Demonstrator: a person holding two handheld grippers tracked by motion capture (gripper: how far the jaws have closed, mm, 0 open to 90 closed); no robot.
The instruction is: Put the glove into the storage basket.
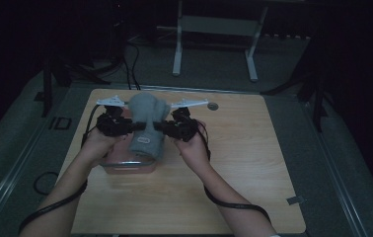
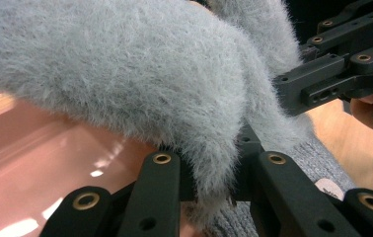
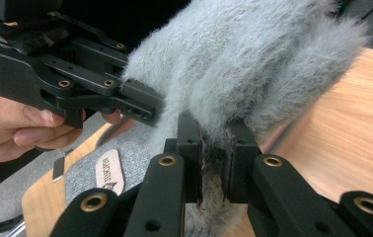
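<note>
Grey fuzzy knitted garment (image 1: pixel 146 123), probably a hat or glove with a small oval label (image 3: pixel 109 173), is held up between the two grippers above the tabletop (image 1: pixel 234 163). Left hand-held gripper (image 1: pixel 116 125) is clamped on the garment's left side; in the left gripper view its jaws are pinched tight on a fold of the fuzzy fabric (image 2: pixel 140 79). Right hand-held gripper (image 1: pixel 177 127) is clamped on the right side; in the right gripper view its pads (image 3: pixel 200 148) squeeze a thin fold of fabric. The garment hangs over a clear, pink-tinted container (image 1: pixel 128 165) sitting on the tabletop just below the left hand; whether its lower edge touches the container cannot be determined. Small round grommet (image 1: pixel 213 105) near the tabletop's far edge.
</note>
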